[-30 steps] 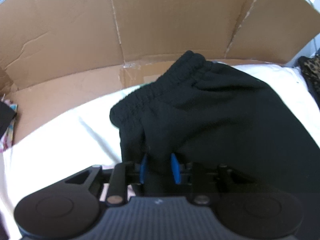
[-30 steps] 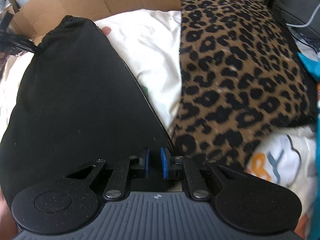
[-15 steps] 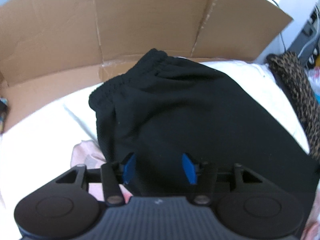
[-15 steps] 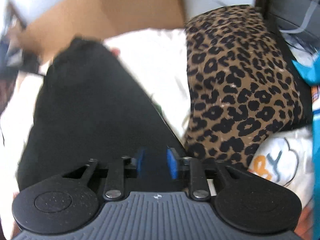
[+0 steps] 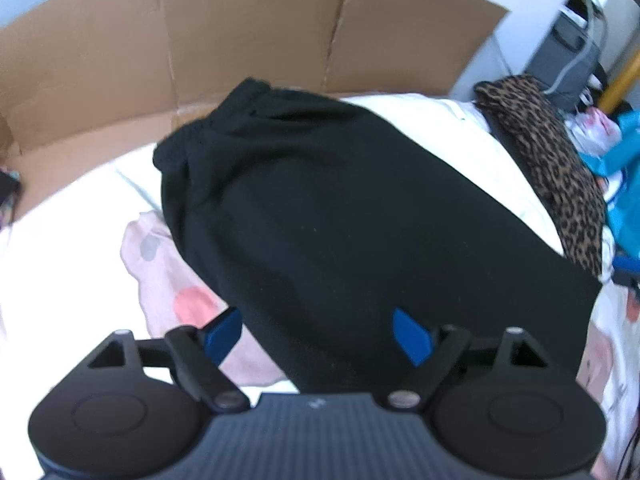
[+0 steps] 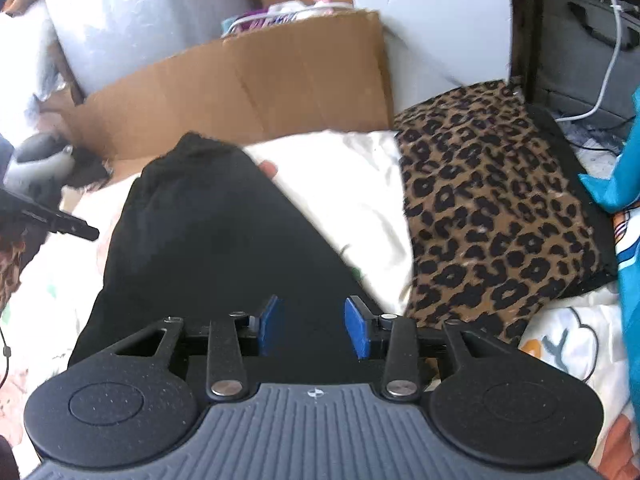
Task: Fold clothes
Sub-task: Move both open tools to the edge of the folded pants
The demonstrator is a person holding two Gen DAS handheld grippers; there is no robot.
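A black pair of shorts (image 5: pixel 340 208) with an elastic waistband lies flat on a white sheet (image 5: pixel 60 264), its waistband toward the cardboard. My left gripper (image 5: pixel 318 330) hangs above its near edge, jaws opening wide, blue pads clear of the cloth. In the right wrist view the same black shorts (image 6: pixel 208 232) spread below my right gripper (image 6: pixel 312 330), whose jaws are also opening; its pads do not press on the fabric. The left gripper's finger (image 6: pixel 60 222) shows at that view's left edge.
A flattened cardboard box (image 5: pixel 240 36) stands behind the bed. A leopard-print garment (image 6: pixel 500 200) lies to the right of the shorts, with a blue cloth (image 6: pixel 624 184) and a printed white garment (image 6: pixel 568 340) beyond. A pink patterned cloth (image 5: pixel 172 280) peeks from under the shorts.
Both grippers let go of the black shorts: their jaws went from pinched to spread. Both pulled back and up, so more of the shorts and room shows.
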